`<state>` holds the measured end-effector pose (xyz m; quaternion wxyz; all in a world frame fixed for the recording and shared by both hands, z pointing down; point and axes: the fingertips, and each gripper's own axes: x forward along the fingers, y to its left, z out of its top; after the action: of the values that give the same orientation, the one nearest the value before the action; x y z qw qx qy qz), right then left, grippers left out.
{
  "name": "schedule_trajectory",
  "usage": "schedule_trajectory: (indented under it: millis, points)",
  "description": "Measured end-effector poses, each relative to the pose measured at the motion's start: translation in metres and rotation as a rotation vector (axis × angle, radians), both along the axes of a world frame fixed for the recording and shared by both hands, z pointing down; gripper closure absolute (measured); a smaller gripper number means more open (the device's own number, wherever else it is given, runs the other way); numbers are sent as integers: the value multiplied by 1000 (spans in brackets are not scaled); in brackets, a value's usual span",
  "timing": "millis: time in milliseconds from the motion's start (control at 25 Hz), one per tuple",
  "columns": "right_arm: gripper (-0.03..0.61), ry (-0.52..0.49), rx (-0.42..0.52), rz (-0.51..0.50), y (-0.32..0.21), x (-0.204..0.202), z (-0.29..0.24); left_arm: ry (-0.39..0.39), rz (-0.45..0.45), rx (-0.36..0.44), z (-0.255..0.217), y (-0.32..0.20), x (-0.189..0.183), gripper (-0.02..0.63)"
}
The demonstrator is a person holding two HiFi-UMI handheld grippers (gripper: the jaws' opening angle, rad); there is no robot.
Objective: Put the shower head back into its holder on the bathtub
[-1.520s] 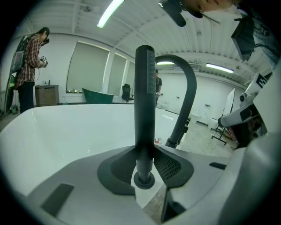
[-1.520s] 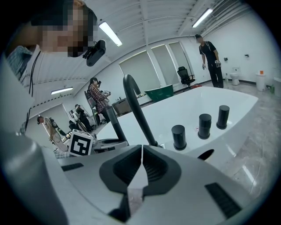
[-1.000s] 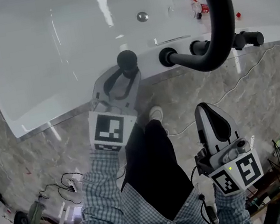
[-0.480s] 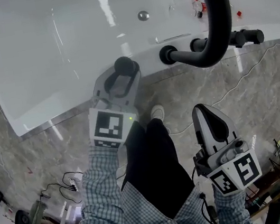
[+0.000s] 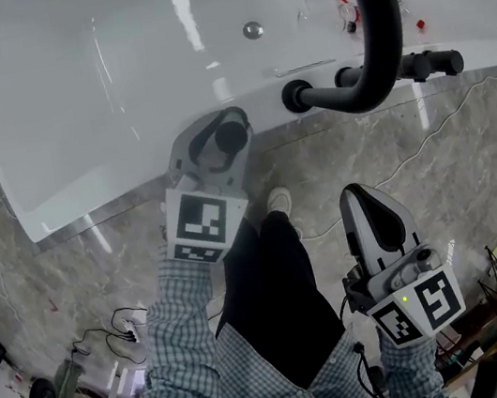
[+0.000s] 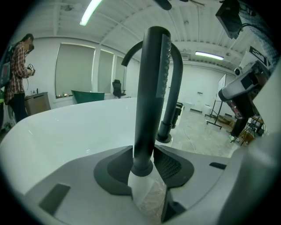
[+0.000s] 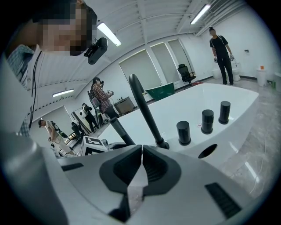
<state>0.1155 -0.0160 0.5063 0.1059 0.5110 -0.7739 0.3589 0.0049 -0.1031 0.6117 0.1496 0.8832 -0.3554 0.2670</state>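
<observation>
The black wand-shaped shower head (image 6: 151, 96) stands upright between the jaws of my left gripper (image 6: 145, 169), which is shut on its lower end. In the head view its round end (image 5: 231, 134) shows above the left gripper (image 5: 219, 141), at the near rim of the white bathtub (image 5: 112, 74). My right gripper (image 5: 369, 199) hangs over the marble floor with its jaws shut on nothing. From the right gripper view (image 7: 141, 151), a dark oval opening (image 7: 207, 150) shows in the tub's rim.
A tall curved black faucet spout (image 5: 371, 29) rises from the rim, with black knobs (image 5: 416, 66) beside it. Cables (image 5: 445, 125) trail over the floor, and my legs and shoe (image 5: 276, 203) are below. Two people (image 7: 221, 48) stand beyond the tub.
The shower head's round end has shifted toward me, from over the tub's rim to just above the left gripper's jaws. The right gripper has stayed put.
</observation>
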Motion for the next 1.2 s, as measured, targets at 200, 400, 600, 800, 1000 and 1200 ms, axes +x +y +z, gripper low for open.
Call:
schedule_trajectory:
  millis: [200,400,600,800,1000,1200]
  points:
    - [557,3,9,-8,2,-8,-6,9,7,-9,-5,6,-3,483]
    - [557,9,18,-14,4,-16,-13,6,10,-14,-13,9,-12,483]
    - [557,12,37,-14,4,-23,-30,5,7,-13,-32,18,-23,485]
    - [557,18,75,-17,5,-28,-57,26,-17,14,-70,24,-36,603]
    - [557,27,122,-27,4,-32,-104,49,-39,9,-131,37,-41,603]
    - [557,38,209,-34,0,-33,-174,57,-64,30,-212,48,-48,603]
